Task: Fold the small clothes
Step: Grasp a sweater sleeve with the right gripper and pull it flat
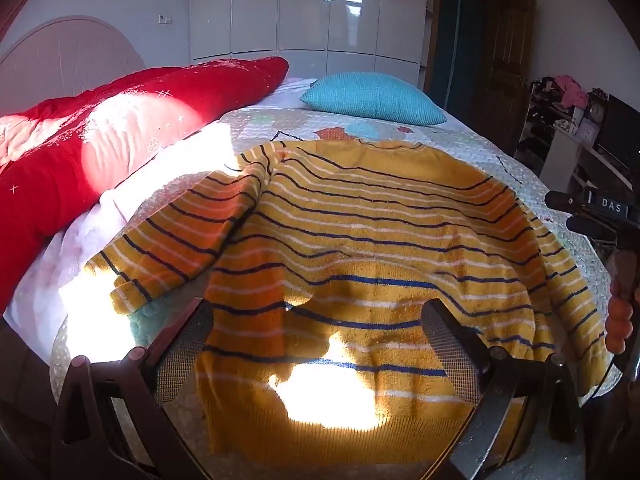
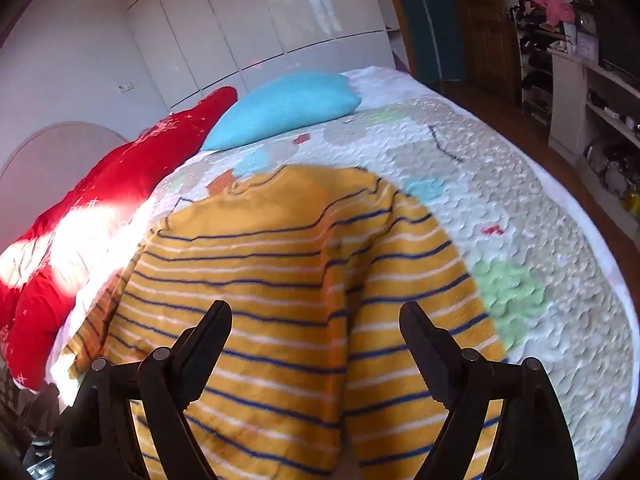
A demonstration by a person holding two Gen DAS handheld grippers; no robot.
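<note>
One sweater (image 1: 360,240), yellow with dark and white stripes, lies spread on the bed (image 1: 516,168) in the left wrist view, its hem nearest the camera and its neck toward the blue pillow (image 1: 374,98). One sleeve (image 1: 176,240) angles out toward the red quilt (image 1: 100,136); the other runs down the opposite edge of the body, close to where a hand and part of the right tool show at the frame's border. The left tool (image 1: 316,320) hangs over the lower body of the sweater with its jaws spread wide and nothing between them, so it is released. Sun patches wash out part of the hem and the cover beside it. In the right wrist view the sweater (image 2: 280,280) fills the lower middle, with the sleeve (image 2: 404,300) on this side lying along the body and a seam or crease running between them. The right tool (image 2: 316,328) is likewise spread and empty, poised above the cloth over that line. My reading is that folding has barely begun: the garment looks flat and neither side is turned in yet. The next move likely calls for each tool to drop to the cloth, pinch a sleeve or side edge, and carry it across the body without dragging the rest.
</note>
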